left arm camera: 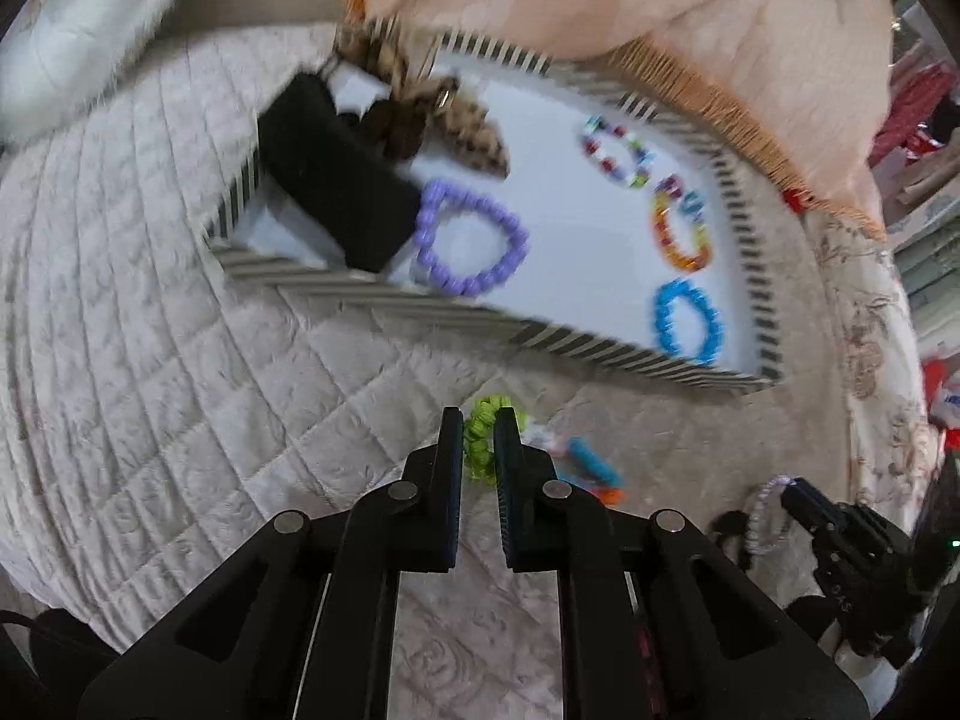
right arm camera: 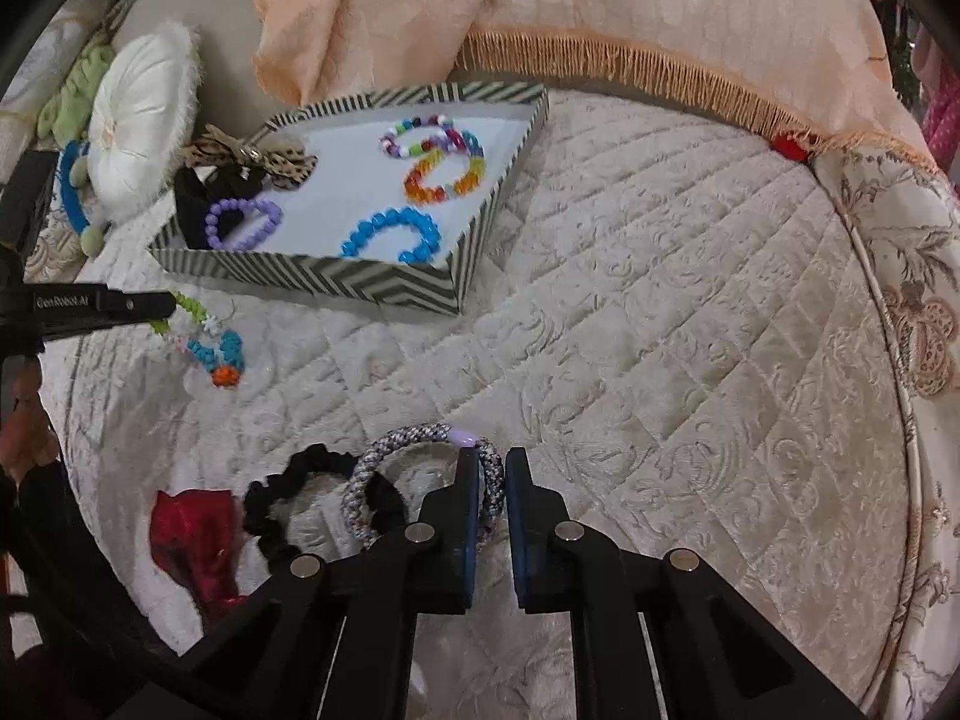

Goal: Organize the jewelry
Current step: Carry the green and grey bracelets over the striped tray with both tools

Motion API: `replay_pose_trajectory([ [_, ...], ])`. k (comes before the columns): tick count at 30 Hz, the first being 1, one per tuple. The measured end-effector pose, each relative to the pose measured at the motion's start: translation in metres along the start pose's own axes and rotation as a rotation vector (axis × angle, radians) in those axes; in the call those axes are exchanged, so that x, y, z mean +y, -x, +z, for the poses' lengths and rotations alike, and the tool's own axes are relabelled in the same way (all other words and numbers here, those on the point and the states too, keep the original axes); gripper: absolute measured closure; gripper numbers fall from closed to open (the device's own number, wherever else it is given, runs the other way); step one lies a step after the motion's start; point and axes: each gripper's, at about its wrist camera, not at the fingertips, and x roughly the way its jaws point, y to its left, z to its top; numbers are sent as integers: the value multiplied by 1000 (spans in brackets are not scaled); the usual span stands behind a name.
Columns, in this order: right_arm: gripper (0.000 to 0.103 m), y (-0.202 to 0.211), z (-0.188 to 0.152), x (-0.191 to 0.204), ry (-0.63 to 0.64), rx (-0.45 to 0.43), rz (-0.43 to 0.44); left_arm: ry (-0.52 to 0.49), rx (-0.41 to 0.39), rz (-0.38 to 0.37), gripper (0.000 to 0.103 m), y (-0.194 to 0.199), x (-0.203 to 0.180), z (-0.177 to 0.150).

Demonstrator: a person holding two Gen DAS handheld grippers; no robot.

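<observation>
A striped tray (left arm camera: pixel 384 294) (right arm camera: pixel 336 282) on the quilted bed holds a purple bead bracelet (left arm camera: pixel 474 240) (right arm camera: pixel 243 222), a blue one (left arm camera: pixel 687 321) (right arm camera: pixel 390 234), two multicoloured ones (left arm camera: pixel 681 228) (right arm camera: pixel 444 177), a leopard bow (left arm camera: pixel 420 102) (right arm camera: pixel 252 156) and a black item (left arm camera: pixel 336 174). My left gripper (left arm camera: pixel 479 444) is shut on a green-ended beaded bracelet (left arm camera: pixel 480 438) (right arm camera: pixel 204 336). My right gripper (right arm camera: pixel 492 480) is shut on a speckled lilac hair tie (right arm camera: pixel 420 480) (left arm camera: pixel 765 516).
A black scrunchie (right arm camera: pixel 312 498) and a red cloth piece (right arm camera: pixel 198 534) lie by the right gripper. A peach fringed pillow (right arm camera: pixel 600 18) sits behind the tray. A white pillow (right arm camera: pixel 144 120) and a blue ring (right arm camera: pixel 69 186) lie at far left.
</observation>
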Motion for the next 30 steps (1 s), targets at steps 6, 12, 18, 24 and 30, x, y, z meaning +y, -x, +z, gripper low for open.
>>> replay_pose_trajectory([
  [6,96,35,9,10,18,-76,26,-6,-77,-28,94,40,-10,9],
  [12,96,50,16,11,31,-92,33,-24,-143,-28,94,72,-17,12],
  [18,70,8,-1,-3,-46,80,49,-21,-156,-34,94,83,-12,7],
  [24,78,-21,-9,-5,-46,112,10,-20,-132,-46,94,77,-13,4],
  [30,98,-5,-5,-4,-4,54,45,-14,-139,-45,94,82,-9,6],
])
